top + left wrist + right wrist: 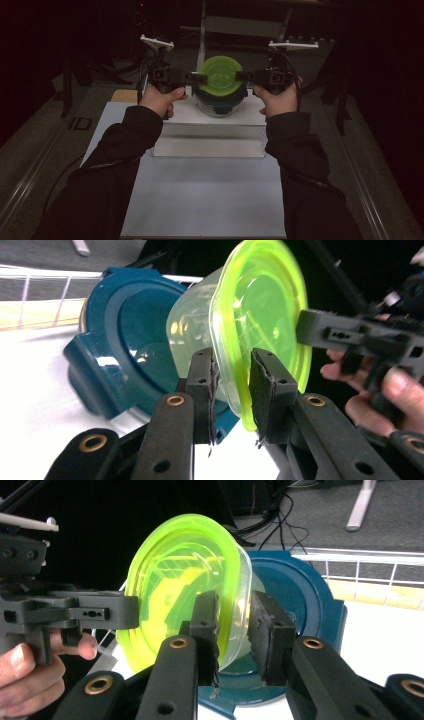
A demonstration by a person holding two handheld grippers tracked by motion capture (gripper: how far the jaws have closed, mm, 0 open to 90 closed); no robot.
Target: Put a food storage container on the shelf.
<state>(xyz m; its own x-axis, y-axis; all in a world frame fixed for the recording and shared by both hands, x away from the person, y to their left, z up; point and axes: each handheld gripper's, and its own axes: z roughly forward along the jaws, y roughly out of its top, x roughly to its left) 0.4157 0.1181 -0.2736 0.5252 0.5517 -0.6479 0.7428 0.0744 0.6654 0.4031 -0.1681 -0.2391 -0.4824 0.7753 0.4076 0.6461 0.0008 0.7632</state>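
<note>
Straddling the rim of the green lid (pixel 220 75) with left gripper (pixel 198 78) and right gripper (pixel 243 76), jaws apart, unclamped; risking nudging the clear tub (pixel 192 330) off the blue lid (pixel 125 350).

Green-lidded tub (pixel 260 325) between the tongs (pixel 232 385) (blue lid (pixel 125 355) behind)

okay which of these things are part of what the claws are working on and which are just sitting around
In the job:
- green lid
- clear container under that lid
- teal lid beneath the container
- left claw and right claw, one at each side of the green lid's rim

Just lying about:
- clear box
- white table
- white railing
</note>
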